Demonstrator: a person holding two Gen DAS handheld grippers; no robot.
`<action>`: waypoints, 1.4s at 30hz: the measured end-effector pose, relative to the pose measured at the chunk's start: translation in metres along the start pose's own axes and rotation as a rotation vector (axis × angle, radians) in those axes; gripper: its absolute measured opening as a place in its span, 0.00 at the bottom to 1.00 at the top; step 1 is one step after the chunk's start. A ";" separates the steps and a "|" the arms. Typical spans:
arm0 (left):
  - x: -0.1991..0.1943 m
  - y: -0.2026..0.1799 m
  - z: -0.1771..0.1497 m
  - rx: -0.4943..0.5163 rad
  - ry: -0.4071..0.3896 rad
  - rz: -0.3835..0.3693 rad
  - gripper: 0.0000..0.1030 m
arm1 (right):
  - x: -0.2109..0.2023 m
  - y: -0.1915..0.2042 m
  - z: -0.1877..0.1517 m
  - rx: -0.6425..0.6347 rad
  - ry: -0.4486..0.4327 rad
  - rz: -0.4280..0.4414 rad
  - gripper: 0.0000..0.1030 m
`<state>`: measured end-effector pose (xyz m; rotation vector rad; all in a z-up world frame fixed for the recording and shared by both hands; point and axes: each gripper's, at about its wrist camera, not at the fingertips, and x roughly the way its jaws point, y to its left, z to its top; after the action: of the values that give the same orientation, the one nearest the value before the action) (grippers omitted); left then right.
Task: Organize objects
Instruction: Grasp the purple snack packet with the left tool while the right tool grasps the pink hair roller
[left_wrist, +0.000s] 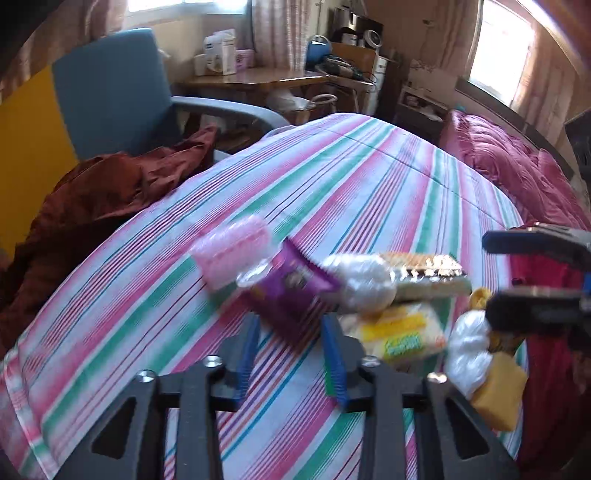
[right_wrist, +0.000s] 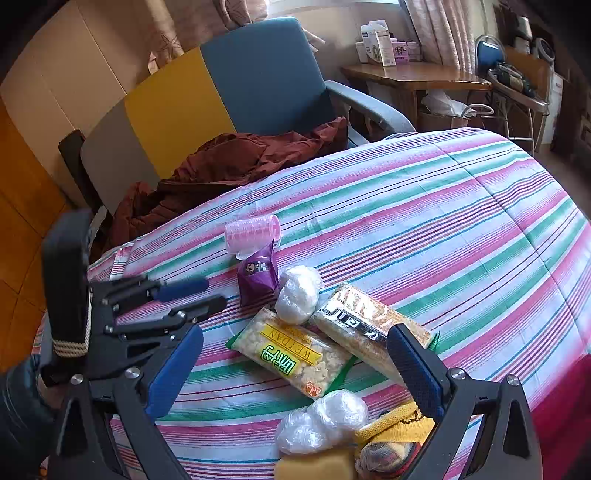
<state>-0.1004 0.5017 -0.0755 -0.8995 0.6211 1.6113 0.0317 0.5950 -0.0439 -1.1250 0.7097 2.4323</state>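
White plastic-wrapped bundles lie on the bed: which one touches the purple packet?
The upper white bundle, beside the purple packet. The lower white bundle lies apart, next to the yellow sock.

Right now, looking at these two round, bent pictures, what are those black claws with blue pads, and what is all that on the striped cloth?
No robot here: a person carries two hand-held grippers, each with a wide-angle camera looking along its fingers. One picture is from the left gripper, the other from the right gripper; each also glimpses the other tool. Both are open and hold nothing. On the pink, green and white striped bedspread lie a pink ribbed plastic roll, a purple foil snack pouch, a clear bag of yellow puffed snacks, a long clear cracker packet, white balls wrapped in clear plastic, a yellow knitted sock and a yellow sponge block.
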 end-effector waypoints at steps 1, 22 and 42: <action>0.003 0.000 0.005 -0.015 -0.001 -0.008 0.41 | 0.000 -0.001 0.000 0.002 0.001 -0.002 0.98; 0.032 0.028 -0.007 -0.269 0.094 0.019 0.44 | 0.009 -0.006 -0.006 0.017 0.046 -0.019 0.98; 0.016 0.011 -0.026 -0.149 0.080 -0.023 0.36 | 0.013 -0.005 -0.006 0.005 0.055 -0.035 0.98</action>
<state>-0.1061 0.4879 -0.1043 -1.0818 0.5491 1.6236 0.0301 0.5974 -0.0585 -1.1968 0.7066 2.3774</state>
